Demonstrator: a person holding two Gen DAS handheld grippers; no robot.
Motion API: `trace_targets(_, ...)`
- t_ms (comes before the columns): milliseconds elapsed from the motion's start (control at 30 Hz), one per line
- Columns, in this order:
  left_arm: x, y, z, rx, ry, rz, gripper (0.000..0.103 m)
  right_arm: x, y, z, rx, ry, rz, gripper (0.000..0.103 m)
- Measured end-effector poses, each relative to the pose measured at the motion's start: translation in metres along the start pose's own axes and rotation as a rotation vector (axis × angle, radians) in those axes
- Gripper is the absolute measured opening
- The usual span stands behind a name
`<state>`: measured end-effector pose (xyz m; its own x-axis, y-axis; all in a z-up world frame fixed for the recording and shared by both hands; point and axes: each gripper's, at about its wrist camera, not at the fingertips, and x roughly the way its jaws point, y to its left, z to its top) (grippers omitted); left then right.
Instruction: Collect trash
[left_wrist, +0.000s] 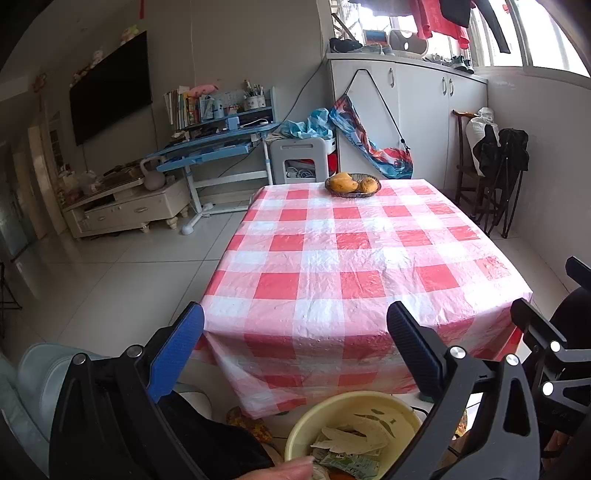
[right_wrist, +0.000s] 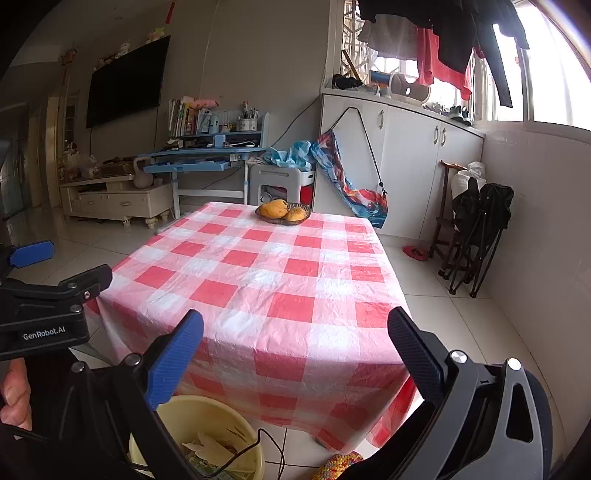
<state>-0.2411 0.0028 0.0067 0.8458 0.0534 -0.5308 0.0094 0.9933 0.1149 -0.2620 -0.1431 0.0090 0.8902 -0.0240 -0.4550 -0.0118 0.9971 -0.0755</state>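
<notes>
A pale yellow bin (left_wrist: 354, 413) stands on the floor below the near table edge, holding pale peel scraps (left_wrist: 351, 435) and a green wrapper (left_wrist: 351, 463). The same bin (right_wrist: 207, 410) shows at the bottom left of the right wrist view, scraps (right_wrist: 210, 443) inside. My left gripper (left_wrist: 295, 325) hangs open above the bin with nothing between its fingers. My right gripper (right_wrist: 295, 328) is also open and empty, over the near table corner. The left gripper's body (right_wrist: 48, 306) shows at the left of the right wrist view. The red-and-white checked tablecloth (left_wrist: 354, 251) carries no loose trash.
A woven dish of yellow-orange fruit (left_wrist: 352, 184) sits at the table's far edge. Folded black chairs (right_wrist: 476, 229) lean on the right wall by white cabinets (left_wrist: 424, 110). A blue desk (left_wrist: 214, 147) and TV stand (left_wrist: 125, 210) line the left. A thumb (left_wrist: 291, 467) shows at the bin.
</notes>
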Motion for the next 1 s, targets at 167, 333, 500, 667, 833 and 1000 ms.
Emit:
trace_targets(167, 0.002, 0.0, -0.001, -0.013, 0.01, -0.009, 0.096, -0.003, 0.003, -0.001, -0.005, -0.012, 0.01, 0.095)
trace_targets(333, 0.003, -0.006, -0.003, -0.005, 0.015, -0.012, 0.096, -0.007, 0.007, -0.003, -0.018, -0.026, 0.025, 0.095)
trace_targets(500, 0.003, -0.011, -0.006, 0.017, 0.012, -0.009, 0.096, -0.008, 0.011, -0.003, -0.03, -0.033, 0.025, 0.095)
trace_targets(667, 0.002, -0.012, -0.007, 0.007, 0.014, -0.013, 0.096, -0.007, 0.009, -0.002, -0.019, -0.027, 0.02, 0.095)
trace_targets(833, 0.001, -0.014, -0.008, 0.015, 0.01, -0.016, 0.096, -0.006, 0.009, -0.002, -0.023, -0.021, 0.019, 0.095)
trace_targets(1000, 0.001, -0.014, -0.008, 0.01, 0.01, -0.017, 0.096, -0.006, 0.01, -0.002, -0.025, -0.02, 0.019, 0.095)
